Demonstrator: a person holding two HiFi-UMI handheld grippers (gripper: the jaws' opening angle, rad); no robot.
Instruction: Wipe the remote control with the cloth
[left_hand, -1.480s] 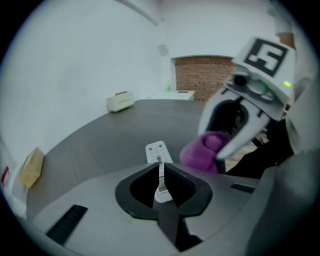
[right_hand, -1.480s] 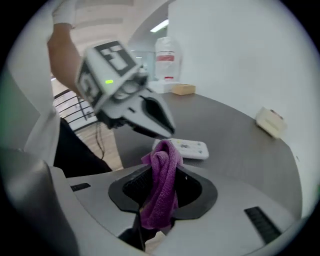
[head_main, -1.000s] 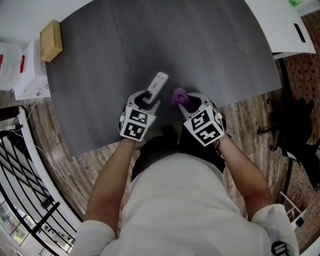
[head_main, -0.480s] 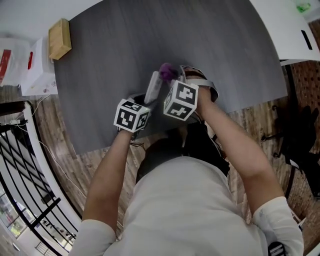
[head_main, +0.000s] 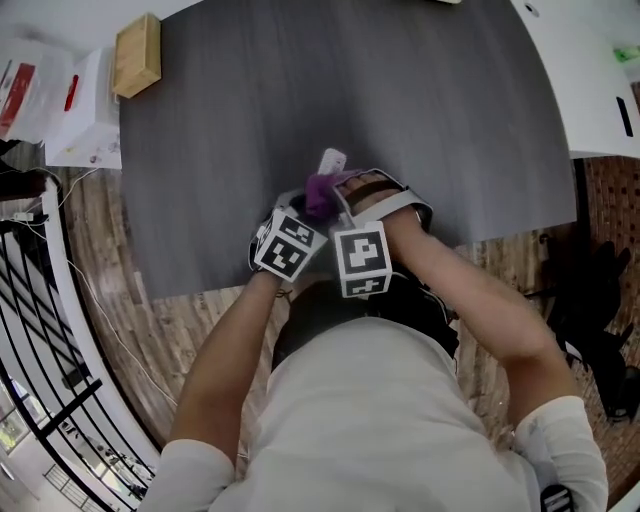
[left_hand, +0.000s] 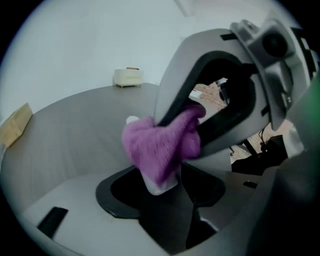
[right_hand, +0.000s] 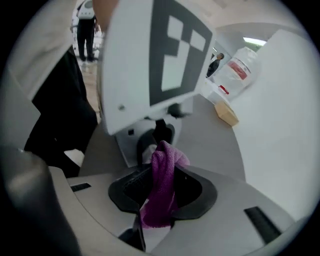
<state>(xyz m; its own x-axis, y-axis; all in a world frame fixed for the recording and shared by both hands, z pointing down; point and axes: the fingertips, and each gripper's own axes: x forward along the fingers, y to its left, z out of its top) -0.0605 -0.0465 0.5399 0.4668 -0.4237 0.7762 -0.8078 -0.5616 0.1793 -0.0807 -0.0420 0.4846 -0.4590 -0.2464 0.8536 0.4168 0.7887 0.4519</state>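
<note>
The dark grey counter (head_main: 430, 110) with its rounded near edge fills most of my head view, with wood-pattern floor (head_main: 130, 300) below it. A wooden block (head_main: 137, 55) sits at the far left corner, and a white box (head_main: 88, 130) lies just beside the counter's left edge.

Both of my tools are bunched together at the middle of the near edge. The remote control (head_main: 331, 160) is there too, pointing away from me towards the far edge, with only its white far tip clear of the cloth.

The left gripper (left_hand: 161, 176) has the remote's near end between its jaws. They have just been opening a little, yet they stand only about as far apart as the remote is wide. As far as I can judge past the cloth, they are clamped on it.

The purple cloth (left_hand: 157, 145) is bunched over the upper side of the remote, covering most of its length. In the left gripper view it touches the remote right down to where my left jaws grip.

The right gripper (right_hand: 159, 189) comes in from the right, close against the left one. Its jaws are pinched tight on a fold of the cloth, which sticks out past the tips and hangs below them.
</note>
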